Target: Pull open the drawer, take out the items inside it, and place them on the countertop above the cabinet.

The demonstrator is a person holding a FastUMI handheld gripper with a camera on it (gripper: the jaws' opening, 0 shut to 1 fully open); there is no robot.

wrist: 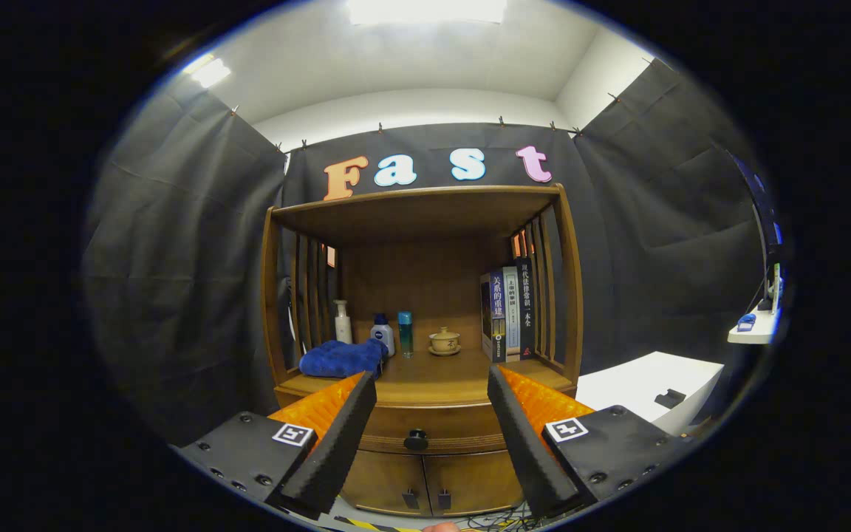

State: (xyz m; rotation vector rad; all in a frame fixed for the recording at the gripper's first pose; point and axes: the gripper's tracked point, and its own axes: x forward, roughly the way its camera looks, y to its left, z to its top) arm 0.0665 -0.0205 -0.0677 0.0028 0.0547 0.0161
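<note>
On the counter [433,378], left to right, lie a blue cloth [342,358], a white bottle [342,321], a small bottle [383,333], a teal can [405,332], a lidded cup [444,340] and books [507,314] against the right slats. The front half of the counter is bare. The tool [431,395] hangs with fingers wide apart, holding nothing. The drawer [425,432] sits closed beyond them, its knob [416,440] between the fingers.

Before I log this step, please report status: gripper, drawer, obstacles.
Gripper open, holding nothing. Drawer shut, its knob ahead between the fingers, untouched. Nothing blocking the knob.
</note>
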